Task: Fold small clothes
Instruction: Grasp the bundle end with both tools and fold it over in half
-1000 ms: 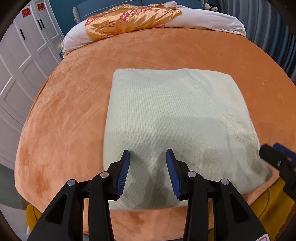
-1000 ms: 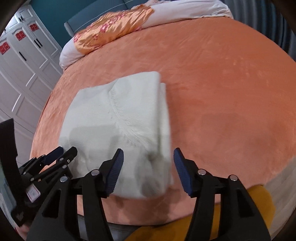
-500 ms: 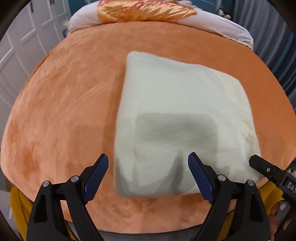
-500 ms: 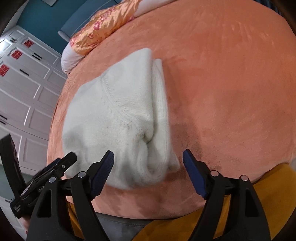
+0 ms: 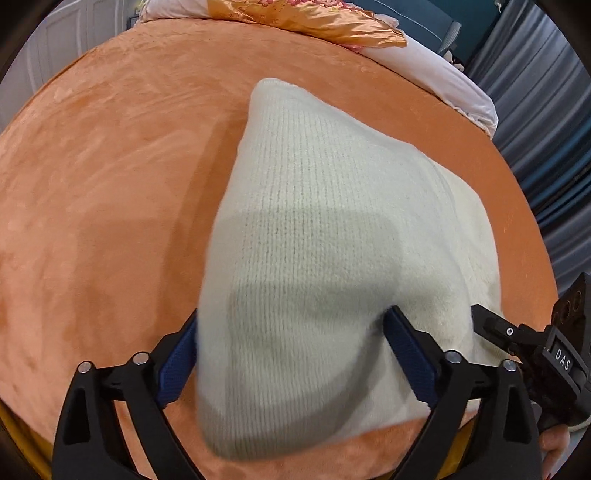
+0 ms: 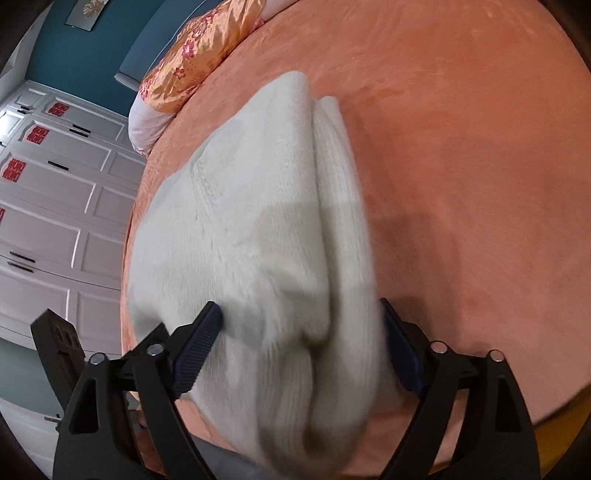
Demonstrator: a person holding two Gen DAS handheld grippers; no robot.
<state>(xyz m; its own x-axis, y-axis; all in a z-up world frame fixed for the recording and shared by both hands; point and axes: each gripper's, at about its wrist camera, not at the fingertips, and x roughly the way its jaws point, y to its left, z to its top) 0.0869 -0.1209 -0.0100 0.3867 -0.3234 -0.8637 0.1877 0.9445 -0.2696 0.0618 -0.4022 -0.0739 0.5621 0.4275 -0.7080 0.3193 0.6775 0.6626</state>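
The cream knit garment [image 5: 332, 236] is folded into a thick multi-layer stack with fine vertical ribbing on its top face. In the right wrist view the garment [image 6: 258, 229] shows a stitched seam across its top layer and a separate ribbed fold along its right side. It lies on the orange plush bed cover [image 5: 110, 166], at the cover's near edge.

The left gripper [image 5: 291, 354] has its jaws spread wide, one on each side of the stack's near left corner. The right gripper [image 6: 303, 347] is likewise spread wide, jaws straddling the near right corner. Whether the pads press the fabric cannot be told.

A floral satin pillow [image 5: 314, 18] lies at the far edge.
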